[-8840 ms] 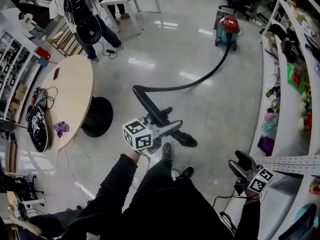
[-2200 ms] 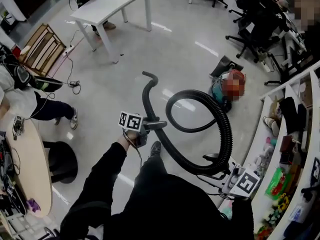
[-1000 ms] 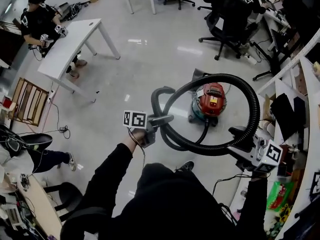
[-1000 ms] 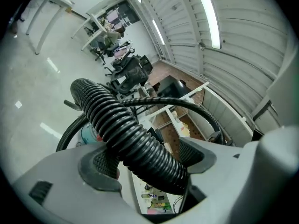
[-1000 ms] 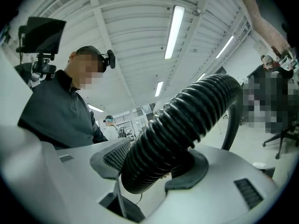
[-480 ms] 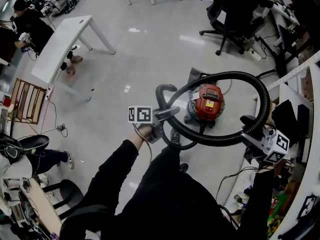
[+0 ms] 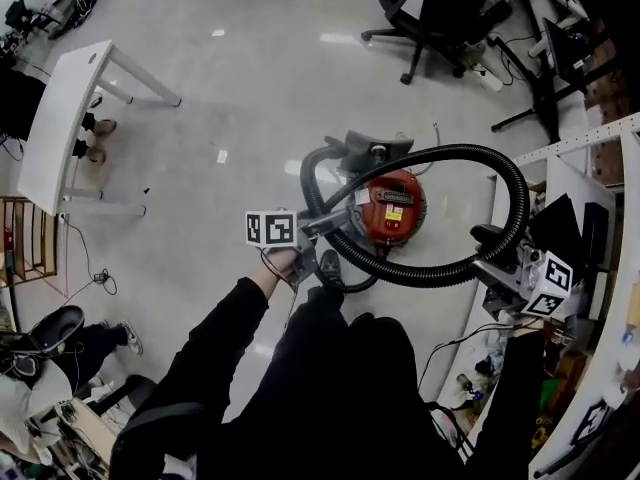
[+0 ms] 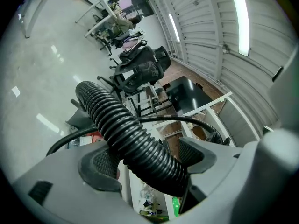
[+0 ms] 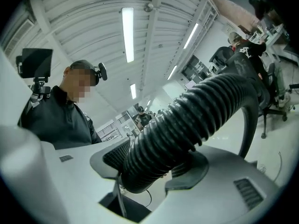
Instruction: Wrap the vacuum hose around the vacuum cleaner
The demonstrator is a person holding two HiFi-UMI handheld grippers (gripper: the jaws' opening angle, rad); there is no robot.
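The vacuum cleaner [image 7: 388, 208], red on top with a teal body, stands on the floor just ahead of my feet. Its black ribbed hose [image 7: 510, 183] forms a wide loop hanging over and around it. My left gripper [image 7: 322, 226] is shut on the hose near its end, left of the vacuum. In the left gripper view the hose [image 8: 121, 125] runs between the pads [image 8: 103, 162]. To the right of the vacuum, my right gripper [image 7: 487, 255] is shut on the far side of the loop. The right gripper view shows the hose [image 9: 201, 111] clamped between the jaws, curving up and away.
A grey floor nozzle [image 7: 372, 148] lies just behind the vacuum. A white table [image 7: 60, 118] stands at the left, black office chairs [image 7: 440, 8] at the top. White shelving [image 7: 590, 228] full of items runs along the right. A person [image 7: 50, 333] sits at lower left.
I have stepped closer to the vacuum. Both grippers have carried the hose loop forward and lower, so the loop now hangs right over the vacuum instead of in front of it.
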